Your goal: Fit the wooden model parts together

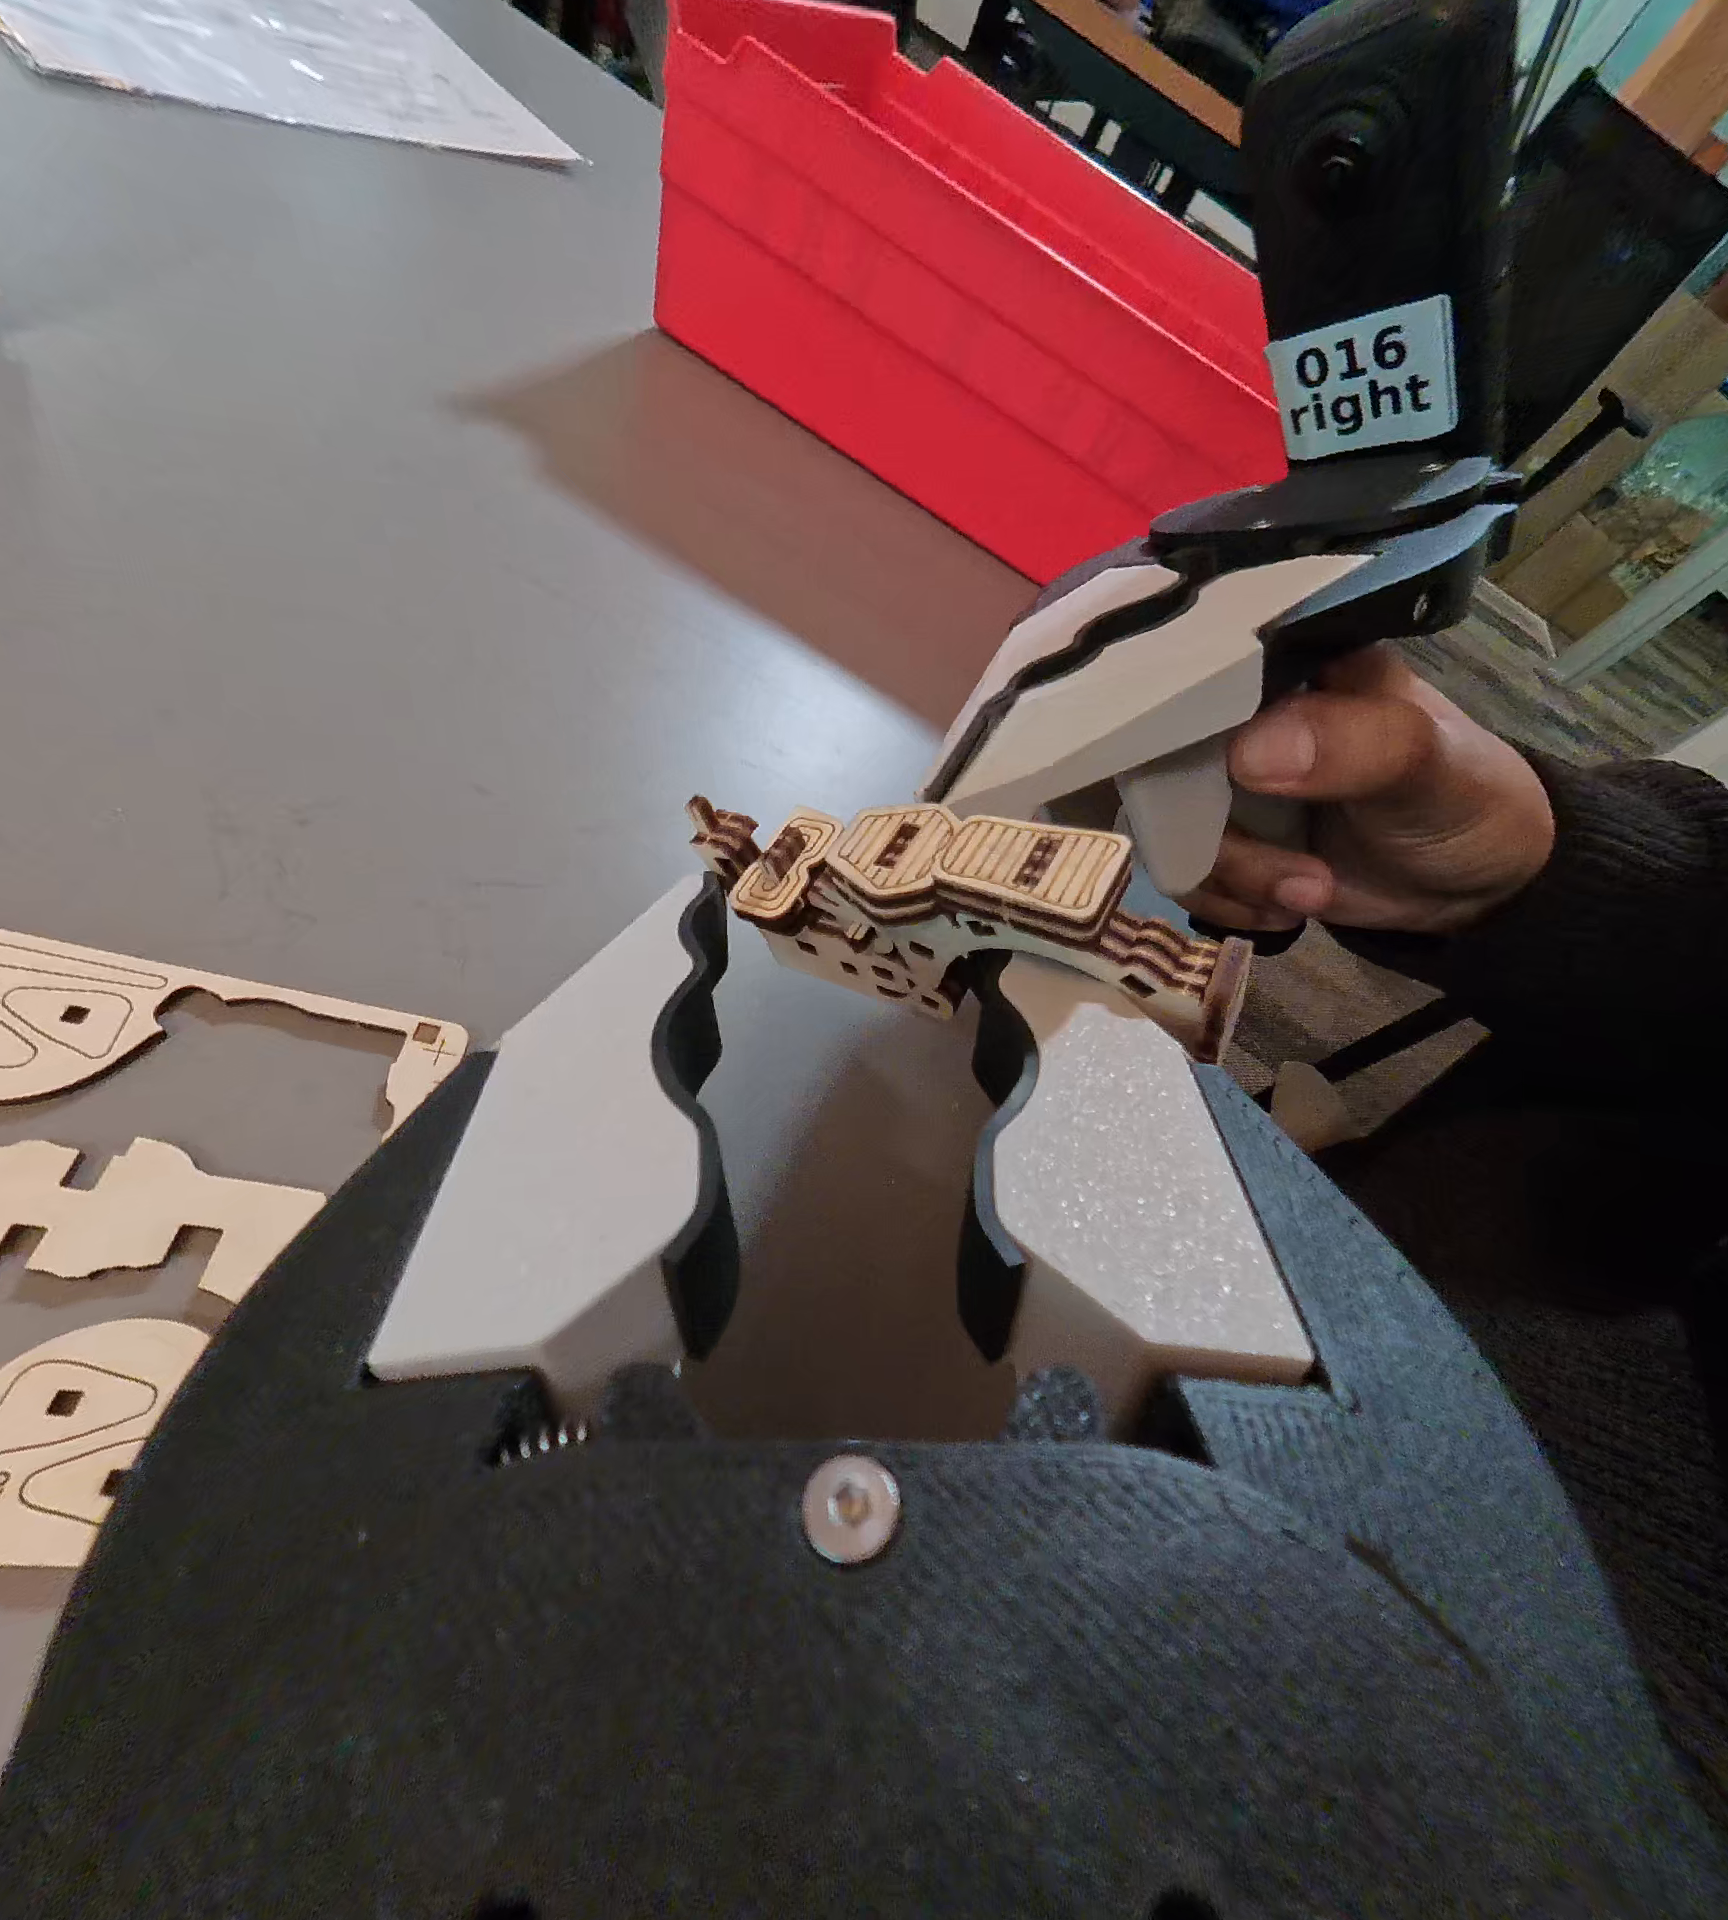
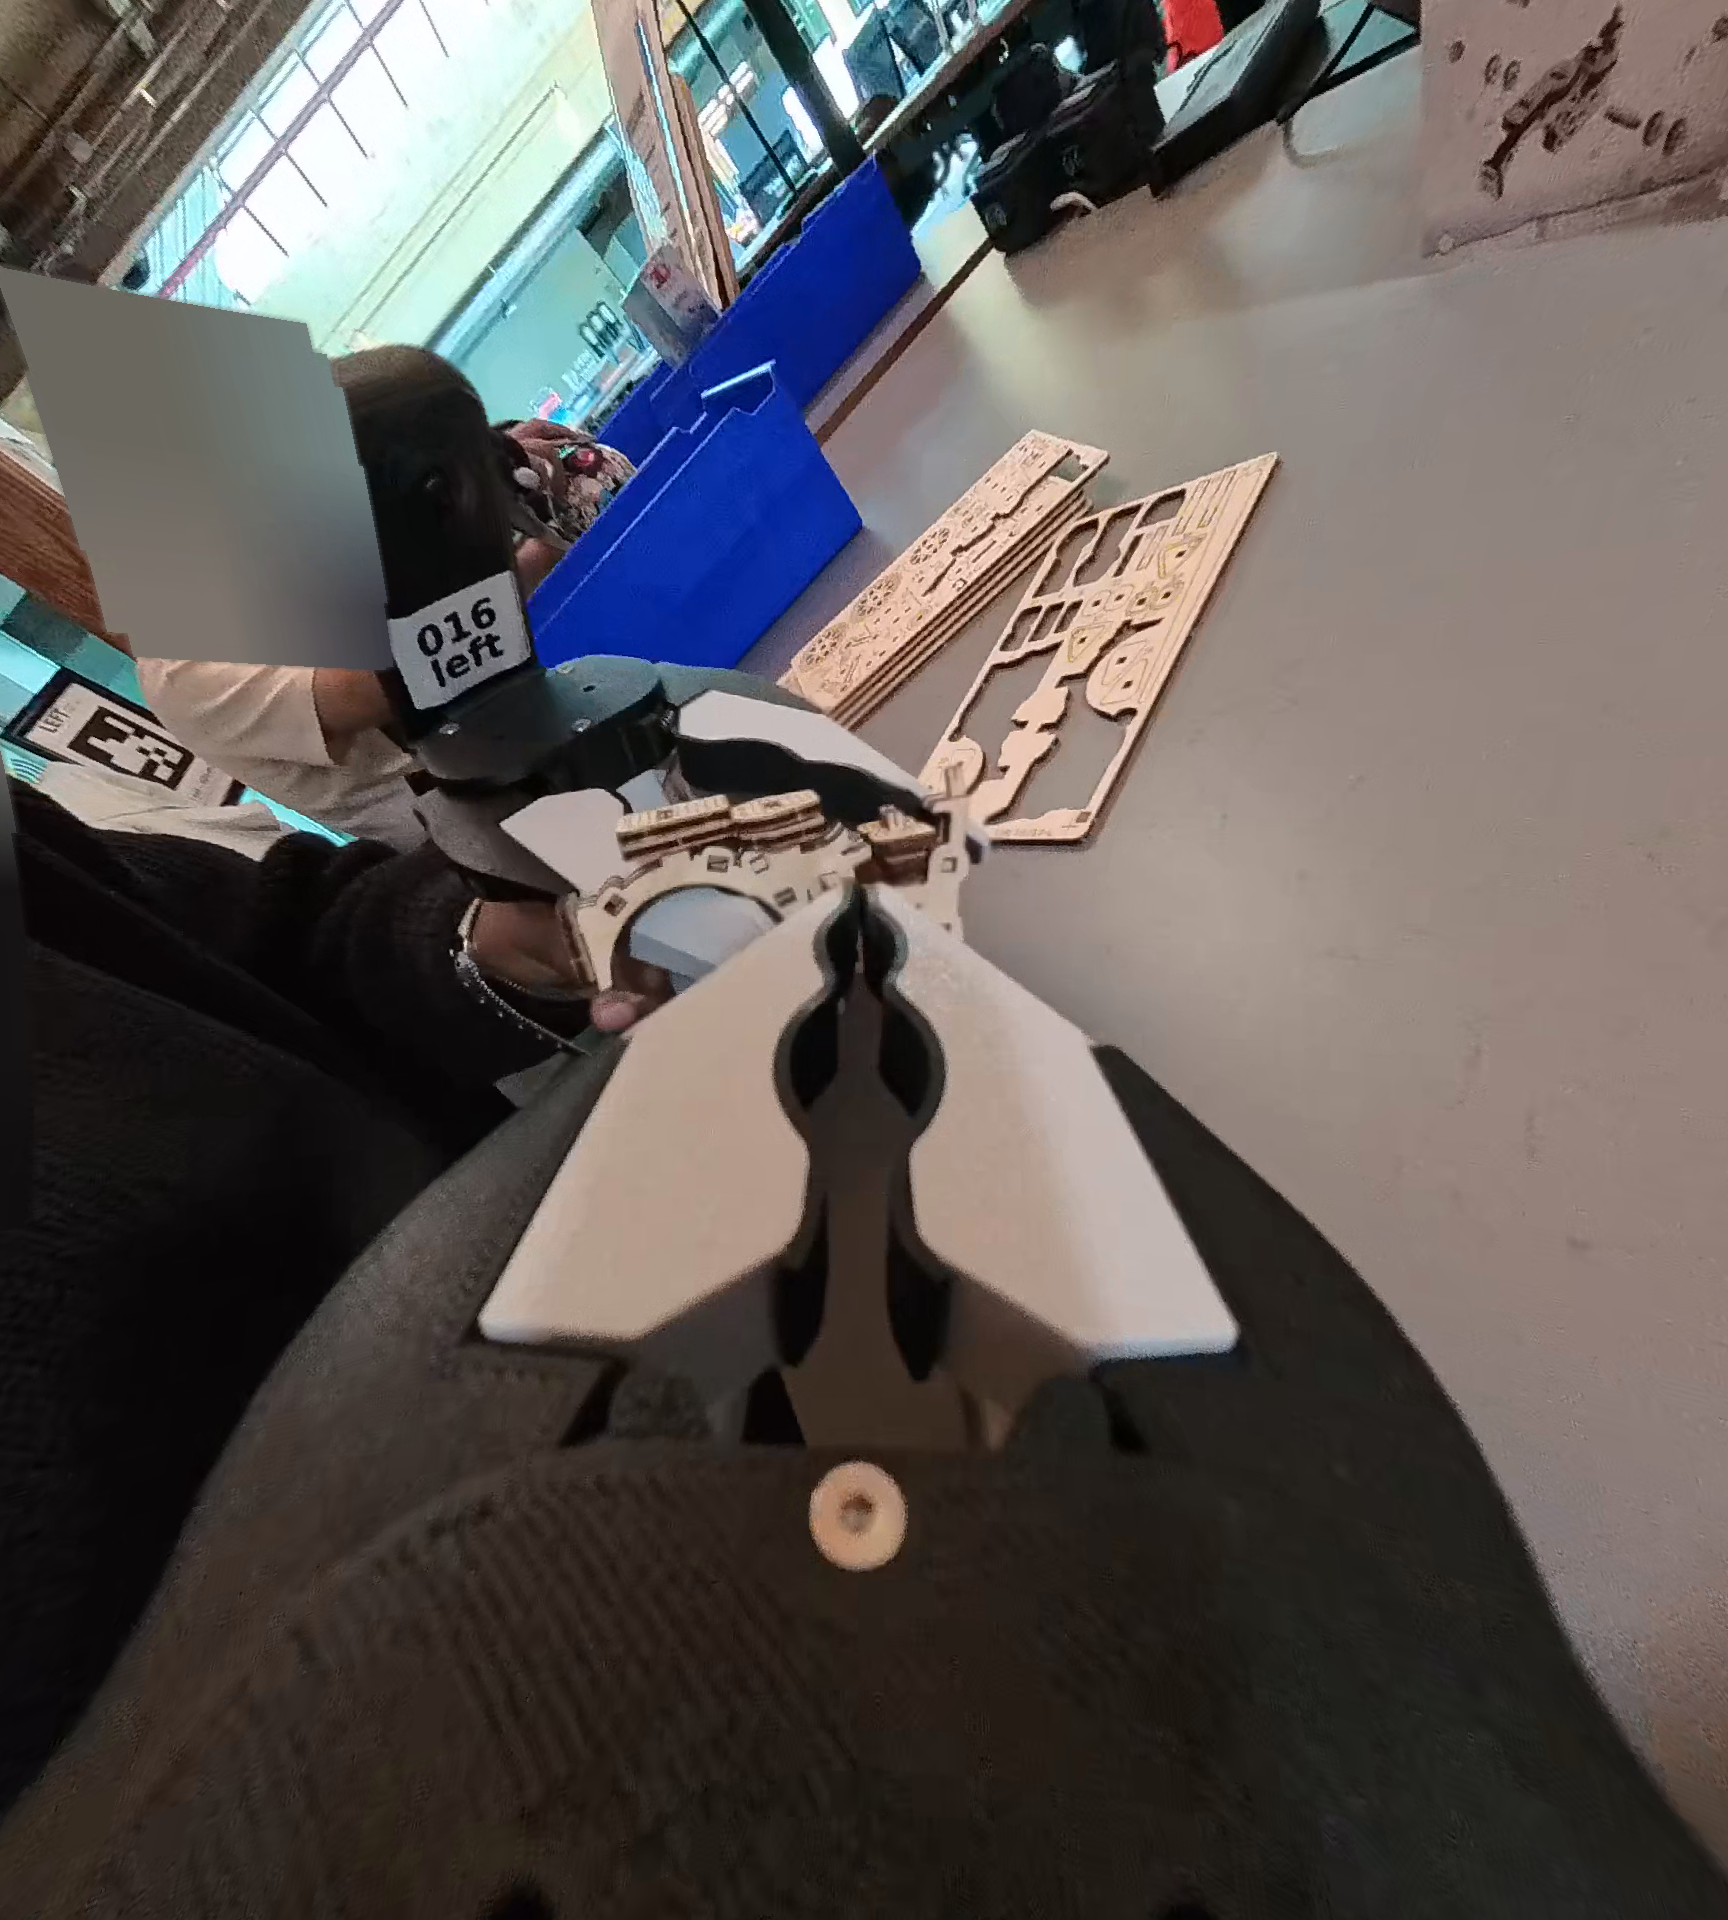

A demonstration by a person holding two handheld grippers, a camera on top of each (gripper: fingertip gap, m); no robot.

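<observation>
A grey desk (image 1: 216,520) carried everything. The right gripper (image 2: 865,894) had its jaws pinching the wooden model (image 1: 933,904), held above the desk. The left gripper (image 1: 844,956) had its jaws spread around the model's underside. Punched plywood sheets (image 2: 1078,665) and a red bin (image 1: 922,312) lay beyond.

Pale laser-scorched plywood model (image 1: 927,914); matt grey table (image 1: 320,540).
</observation>
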